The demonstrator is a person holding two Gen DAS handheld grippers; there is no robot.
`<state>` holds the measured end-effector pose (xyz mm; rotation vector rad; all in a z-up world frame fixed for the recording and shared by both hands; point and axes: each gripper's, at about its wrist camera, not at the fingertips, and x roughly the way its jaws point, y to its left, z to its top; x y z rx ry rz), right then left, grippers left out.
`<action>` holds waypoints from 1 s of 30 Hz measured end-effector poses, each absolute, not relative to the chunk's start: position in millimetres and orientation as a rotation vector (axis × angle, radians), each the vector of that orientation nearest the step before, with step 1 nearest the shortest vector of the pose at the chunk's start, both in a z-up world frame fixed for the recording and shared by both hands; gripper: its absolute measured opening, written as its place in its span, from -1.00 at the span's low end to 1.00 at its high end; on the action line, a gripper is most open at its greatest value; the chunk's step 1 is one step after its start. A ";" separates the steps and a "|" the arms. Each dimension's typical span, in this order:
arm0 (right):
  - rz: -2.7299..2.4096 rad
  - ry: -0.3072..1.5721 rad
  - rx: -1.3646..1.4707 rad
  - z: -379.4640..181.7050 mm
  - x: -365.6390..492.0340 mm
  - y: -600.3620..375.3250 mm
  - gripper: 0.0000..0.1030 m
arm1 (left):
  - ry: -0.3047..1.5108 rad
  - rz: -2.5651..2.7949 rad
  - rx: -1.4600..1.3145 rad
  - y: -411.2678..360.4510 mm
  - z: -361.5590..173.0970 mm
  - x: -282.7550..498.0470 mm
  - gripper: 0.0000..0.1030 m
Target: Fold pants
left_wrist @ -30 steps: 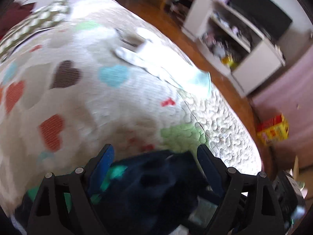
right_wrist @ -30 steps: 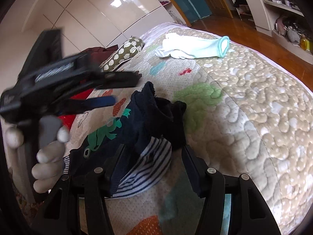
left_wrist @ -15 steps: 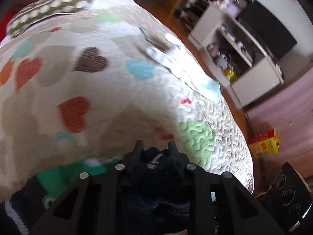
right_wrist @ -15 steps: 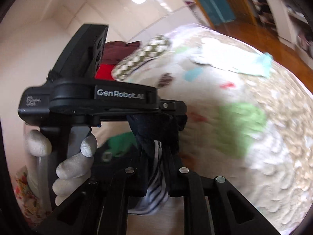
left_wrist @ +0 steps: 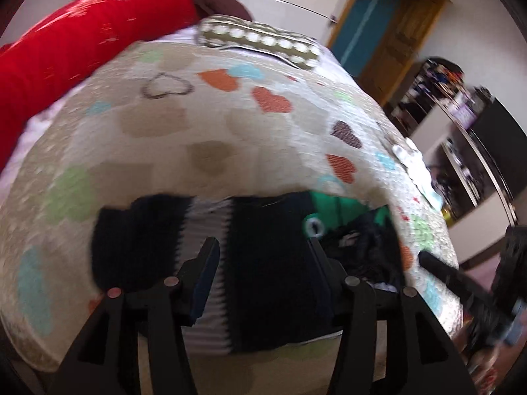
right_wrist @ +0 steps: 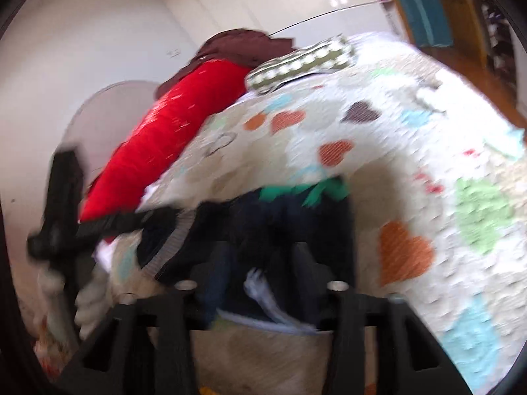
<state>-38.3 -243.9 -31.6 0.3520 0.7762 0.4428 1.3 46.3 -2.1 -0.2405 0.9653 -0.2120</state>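
Left gripper (left_wrist: 262, 253) first: its fingers stand wide apart with nothing pinched between them, and the dark navy pants (left_wrist: 270, 263) lie on the bed right beneath and ahead of that gap. Over to the right gripper (right_wrist: 260, 256): its fingers are parted too, dark cloth and a scrap of striped lining bunched in the space between, though the blur makes it impossible to say whether a pad touches the fabric; no clamp shows. Moving outward, the pants sit near the front edge of the heart-print quilt (left_wrist: 204, 125), striped waistband (left_wrist: 204, 230) toward the left, green dinosaur print (left_wrist: 336, 207) peeking at the far side, and a rumpled heap on the right. Further back, a red pillow (left_wrist: 82, 36) and a dotted olive pillow (left_wrist: 260, 38), with a pale garment (left_wrist: 416, 168) well apart near the quilt's right edge. My read: one fold looks laid down, since the garment is doubled and compact, but that crumpled right end wants smoothing, and likely another fold remains.
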 end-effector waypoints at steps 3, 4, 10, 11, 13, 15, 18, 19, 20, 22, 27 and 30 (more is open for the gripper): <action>0.390 0.804 0.323 -27.9 -17.1 -232.5 -0.72 | 0.956 -0.179 -0.313 63.4 -8.9 -13.0 0.01; 0.405 0.812 0.327 -30.4 -10.1 -225.3 -0.72 | 0.958 -0.171 -0.338 67.6 -11.5 -15.9 0.01; 0.411 0.994 0.277 -87.6 26.7 -196.1 -0.70 | 0.969 -0.028 -0.474 112.3 -30.0 -28.5 0.03; 0.409 1.002 0.296 -94.6 27.6 -198.4 -0.70 | 0.973 -0.008 -0.515 120.9 -35.3 -30.1 0.07; 0.424 1.006 0.368 -95.2 29.9 -208.4 -0.69 | 0.980 0.080 -0.550 134.2 -47.4 -31.6 0.11; 0.416 1.002 0.363 -85.8 26.6 -215.7 -0.67 | 0.987 0.092 -0.600 140.8 -58.9 -30.2 0.11; 0.374 0.944 0.255 -58.3 10.4 -216.0 -0.64 | 1.000 0.048 -0.597 133.1 -75.9 -21.1 -0.04; 0.381 0.931 0.244 -49.7 6.8 -213.9 -0.59 | 1.010 0.043 -0.570 127.5 -81.5 -17.9 -0.28; 0.396 0.919 0.232 -41.2 5.5 -207.7 -0.44 | 1.012 0.037 -0.576 126.5 -83.9 -17.4 -0.35; 0.425 0.909 0.210 -29.2 4.6 -194.8 -0.19 | 0.998 0.014 -0.619 130.9 -83.6 -20.8 -0.45; 0.577 0.955 0.128 -10.8 18.0 -125.1 0.06 | 0.966 -0.050 -0.706 152.1 -73.9 -42.4 -0.47; 0.668 1.015 0.067 -12.5 28.6 -74.3 0.22 | 0.935 -0.034 -0.680 161.6 -65.3 -59.1 -0.28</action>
